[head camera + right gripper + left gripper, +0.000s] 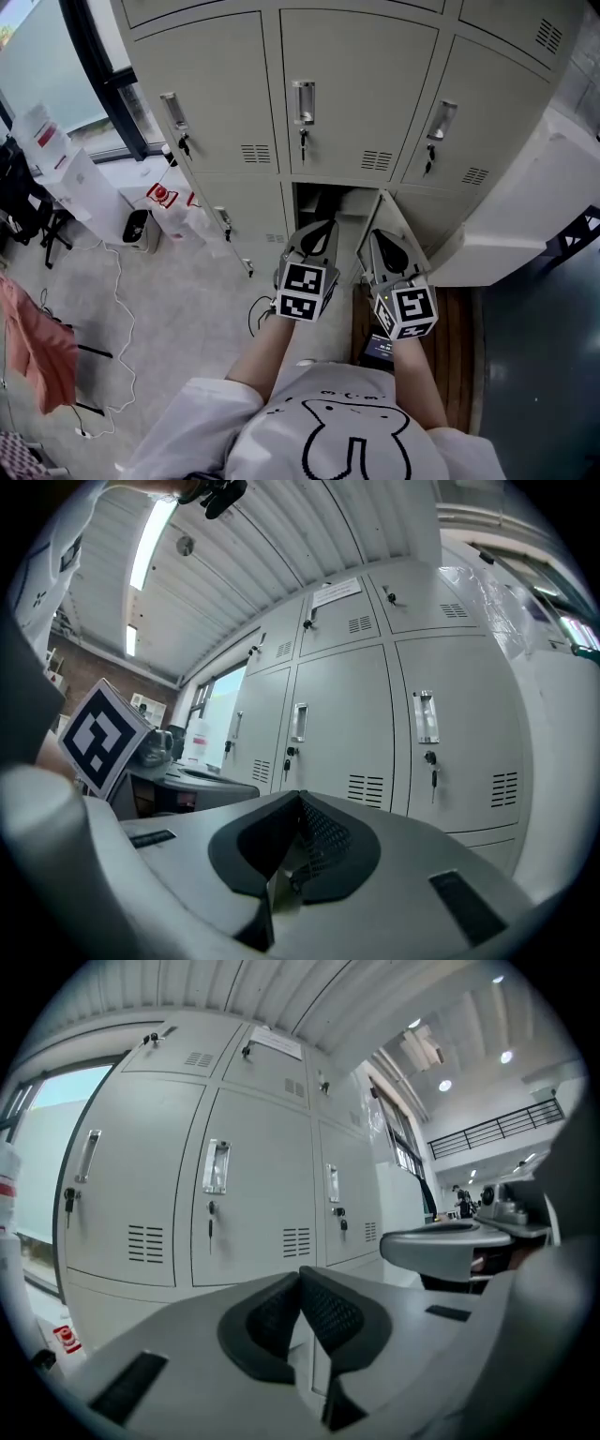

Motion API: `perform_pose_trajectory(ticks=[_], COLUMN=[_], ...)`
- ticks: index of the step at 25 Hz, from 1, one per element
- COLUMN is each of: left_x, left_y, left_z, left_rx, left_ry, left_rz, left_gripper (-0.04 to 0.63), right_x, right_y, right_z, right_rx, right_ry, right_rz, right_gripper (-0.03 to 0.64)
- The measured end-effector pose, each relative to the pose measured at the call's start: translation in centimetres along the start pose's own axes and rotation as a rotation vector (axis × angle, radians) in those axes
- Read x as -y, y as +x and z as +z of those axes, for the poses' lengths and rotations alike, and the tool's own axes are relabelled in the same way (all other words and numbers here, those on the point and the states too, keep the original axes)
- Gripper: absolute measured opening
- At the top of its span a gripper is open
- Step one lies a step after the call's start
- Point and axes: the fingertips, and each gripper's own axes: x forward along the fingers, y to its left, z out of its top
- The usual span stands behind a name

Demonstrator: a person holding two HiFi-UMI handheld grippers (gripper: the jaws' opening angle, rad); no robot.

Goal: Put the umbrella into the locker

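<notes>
Room: beige metal lockers (356, 94) fill the wall ahead, with a window (47, 66) at the far left and a grey floor (187, 309) where a white cable (120, 309) trails.
Upper row: three shut doors, each with keys (303, 142) hanging in the lock.
Open locker: one lower compartment, the open locker (323, 200), sits under the middle door of the bank. Its door (405, 230) swings out to the right. The inside is dark and partly hidden behind the grippers.
Left gripper: the left gripper (322, 227) is held about level in front of the open locker's left edge. Its jaws are pressed together with nothing between the pads.
Right gripper: the right gripper (380, 237) is beside it, near the open door. Its jaws are also closed on each other and empty.
Umbrella: no view shows it. Neither gripper carries it, and it isn't on the floor in front of the bank.
Done, as judged: with both grippers empty and the locker open, the umbrella may already lie inside, but the dark compartment doesn't confirm this.
Left to do: probably only pushing the door shut, if the umbrella is in fact inside.
</notes>
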Motion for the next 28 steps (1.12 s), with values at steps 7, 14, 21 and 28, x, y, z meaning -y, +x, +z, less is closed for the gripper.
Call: perform_pose_trajectory(ticks=[7,14,21,28], left_x=[1.4,1.7,1.9,1.9], left_y=[-1.2,-1.8,-2.1,-2.0], left_z=[3.4,5.2,5.2,4.7], left_rx=[0.132,0.194,0.201,0.18], left_ry=[0.016,-0.003,-0.009,0.006], left_rz=[-0.099,-0.126,-0.142,-0.149], left_gripper=[0.017,0.018,0.017,0.018], right_x=[-0.9,-2.2,-2.1,-2.1], right_y=[-0.2,1.1,1.4,1.7], right_z=[2.0,3.8,3.6,3.0], right_rx=[0.065,0.091,0.067,0.037], right_ry=[0.006,-0.044,-0.053,-0.036], right_rz=[0.041,0.171,0.157,0.131], right_gripper=[0.014,0.014,0.014,0.014])
